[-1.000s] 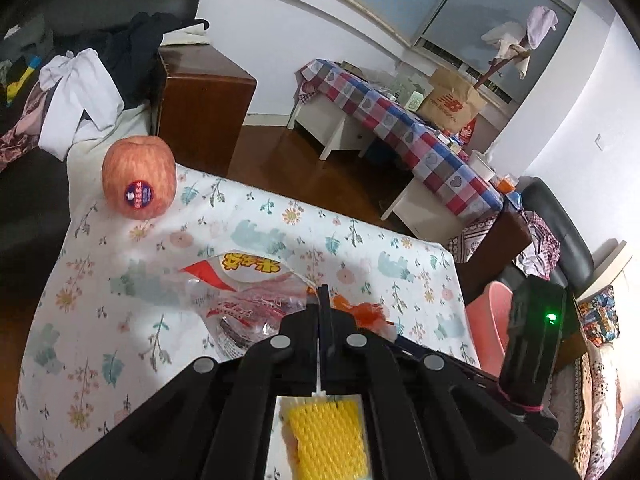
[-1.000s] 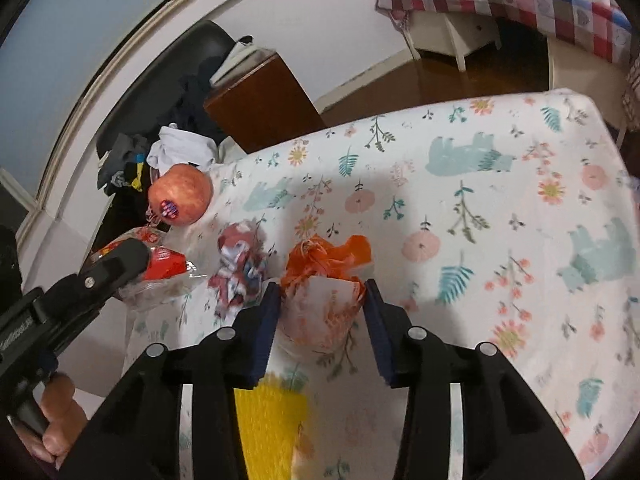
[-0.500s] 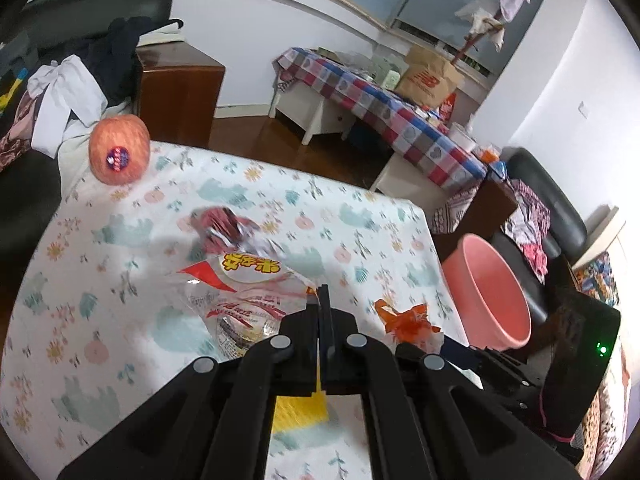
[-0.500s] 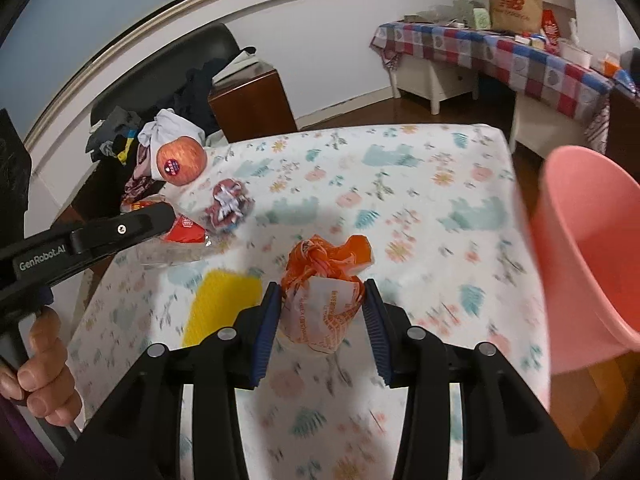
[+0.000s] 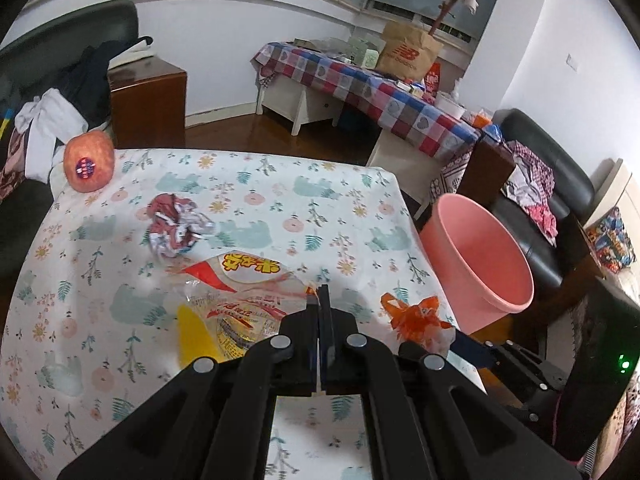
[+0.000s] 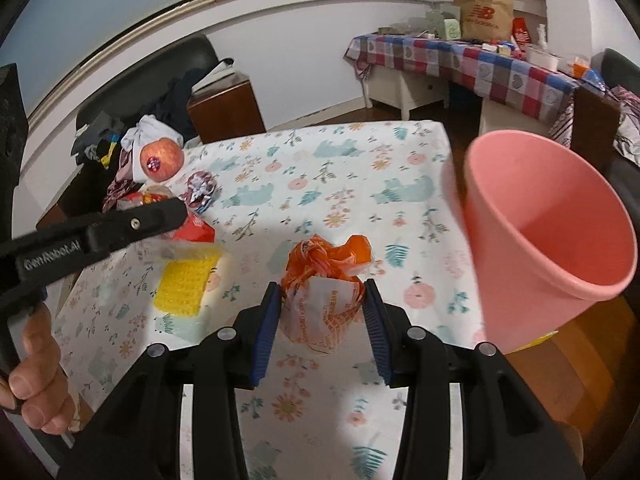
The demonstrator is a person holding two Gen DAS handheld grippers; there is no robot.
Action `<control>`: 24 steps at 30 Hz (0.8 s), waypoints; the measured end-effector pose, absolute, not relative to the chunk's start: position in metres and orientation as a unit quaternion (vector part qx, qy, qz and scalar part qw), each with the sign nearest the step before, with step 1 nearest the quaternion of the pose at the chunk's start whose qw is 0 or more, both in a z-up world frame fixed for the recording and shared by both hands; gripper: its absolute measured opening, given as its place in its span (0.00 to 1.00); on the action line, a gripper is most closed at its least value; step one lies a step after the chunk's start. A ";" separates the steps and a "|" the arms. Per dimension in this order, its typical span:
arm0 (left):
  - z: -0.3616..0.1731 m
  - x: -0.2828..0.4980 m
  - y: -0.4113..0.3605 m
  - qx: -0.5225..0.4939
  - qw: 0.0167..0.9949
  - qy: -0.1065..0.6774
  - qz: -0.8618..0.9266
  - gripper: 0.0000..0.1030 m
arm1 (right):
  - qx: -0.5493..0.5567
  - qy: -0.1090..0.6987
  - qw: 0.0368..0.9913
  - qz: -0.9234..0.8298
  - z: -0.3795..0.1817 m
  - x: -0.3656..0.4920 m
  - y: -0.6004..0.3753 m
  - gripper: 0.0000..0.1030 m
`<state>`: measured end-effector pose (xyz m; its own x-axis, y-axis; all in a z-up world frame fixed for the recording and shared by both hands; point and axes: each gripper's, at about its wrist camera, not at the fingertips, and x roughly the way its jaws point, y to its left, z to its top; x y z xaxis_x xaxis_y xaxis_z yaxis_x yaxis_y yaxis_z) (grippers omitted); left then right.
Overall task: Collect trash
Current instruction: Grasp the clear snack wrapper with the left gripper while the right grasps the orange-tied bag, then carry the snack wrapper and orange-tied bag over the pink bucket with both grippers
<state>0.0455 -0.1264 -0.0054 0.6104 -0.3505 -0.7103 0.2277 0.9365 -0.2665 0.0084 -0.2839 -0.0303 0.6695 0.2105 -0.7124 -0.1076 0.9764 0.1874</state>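
Observation:
My left gripper (image 5: 322,294) is shut on the edge of a clear plastic wrapper (image 5: 240,292) with red and yellow print, held over the floral tablecloth (image 5: 280,184). My right gripper (image 6: 320,294) is shut on a knotted orange-and-white plastic bag (image 6: 320,304), held near the table's right edge. The pink bin (image 6: 600,276) stands on the floor just right of the table, its mouth wide toward me. In the left wrist view the bin (image 5: 508,300) is at right, with the orange bag (image 5: 416,320) beside it. A crumpled red-and-white wrapper (image 5: 176,224) lies on the cloth.
An apple (image 5: 89,162) with a sticker sits at the table's far left corner. A yellow sponge (image 6: 186,284) lies flat near the front. Behind are a wooden cabinet (image 5: 148,96), piled clothes, a checked-cloth table (image 5: 372,92) and a black sofa (image 5: 552,184). A hand (image 6: 36,380) grips the left tool.
Both grippers have carried their loads rightward toward the pink bin, which now fills the right of both views. The crumpled wrapper and sponge stayed on the cloth.

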 end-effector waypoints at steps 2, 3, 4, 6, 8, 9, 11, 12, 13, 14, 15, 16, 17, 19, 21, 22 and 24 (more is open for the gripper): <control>-0.006 0.045 -0.137 -0.066 0.894 0.412 -0.165 0.00 | 0.066 0.390 0.915 0.078 -0.027 0.006 -0.293 0.41; -0.006 0.044 -0.142 -0.063 0.893 0.412 -0.167 0.00 | 0.068 0.386 0.917 0.072 -0.025 0.004 -0.299 0.41; -0.005 0.044 -0.150 -0.059 0.893 0.412 -0.171 0.00 | 0.069 0.382 0.919 0.068 -0.024 0.003 -0.303 0.41; -0.003 0.045 -0.163 -0.051 0.893 0.411 -0.177 0.00 | 0.073 0.375 0.922 0.057 -0.020 0.001 -0.312 0.41; -0.001 0.045 -0.175 -0.043 0.893 0.408 -0.184 0.00 | 0.078 0.367 0.926 0.043 -0.015 0.000 -0.325 0.41; 0.000 0.046 -0.179 -0.040 0.893 0.406 -0.187 0.00 | 0.081 0.363 0.927 0.037 -0.014 -0.001 -0.330 0.41; 0.003 0.047 -0.193 -0.032 0.894 0.402 -0.196 0.00 | 0.087 0.355 0.930 0.023 -0.010 -0.002 -0.344 0.41; 0.005 0.047 -0.200 -0.028 0.894 0.400 -0.201 0.00 | 0.091 0.352 0.932 0.017 -0.008 -0.002 -0.351 0.41; 0.005 0.048 -0.205 -0.026 0.894 0.398 -0.204 0.00 | 0.096 0.347 0.933 0.009 -0.006 -0.002 -0.359 0.41; 0.007 0.048 -0.212 -0.022 0.895 0.395 -0.208 0.00 | 0.099 0.344 0.934 0.002 -0.004 -0.001 -0.365 0.41; 0.008 0.049 -0.219 -0.018 0.895 0.391 -0.213 0.00 | 0.101 0.341 0.934 -0.002 -0.003 -0.001 -0.370 0.41; 0.010 0.050 -0.226 -0.014 0.895 0.389 -0.217 0.00 | 0.104 0.338 0.935 -0.011 -0.001 0.000 -0.378 0.41; 0.011 0.051 -0.231 -0.012 0.895 0.387 -0.221 0.00 | 0.107 0.336 0.936 -0.016 -0.001 0.001 -0.383 0.41; 0.013 0.052 -0.243 -0.009 0.895 0.382 -0.231 0.00 | 0.114 0.332 0.936 -0.025 0.000 0.002 -0.395 0.41; 0.016 0.054 -0.256 -0.007 0.893 0.379 -0.242 0.00 | 0.123 0.329 0.936 -0.034 0.000 0.003 -0.407 0.41; 0.017 0.055 -0.260 -0.006 0.893 0.378 -0.246 0.00 | 0.129 0.328 0.935 -0.039 -0.001 0.004 -0.415 0.41; 0.019 0.057 -0.270 -0.004 0.891 0.375 -0.256 0.00 | 0.136 0.328 0.934 -0.046 -0.003 0.006 -0.423 0.41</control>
<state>0.0571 -0.2700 0.0191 0.5871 -0.4590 -0.6668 0.4530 0.8690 -0.1993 0.0064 -0.4235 -0.0028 0.7811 0.0026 -0.6244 0.1757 0.9587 0.2238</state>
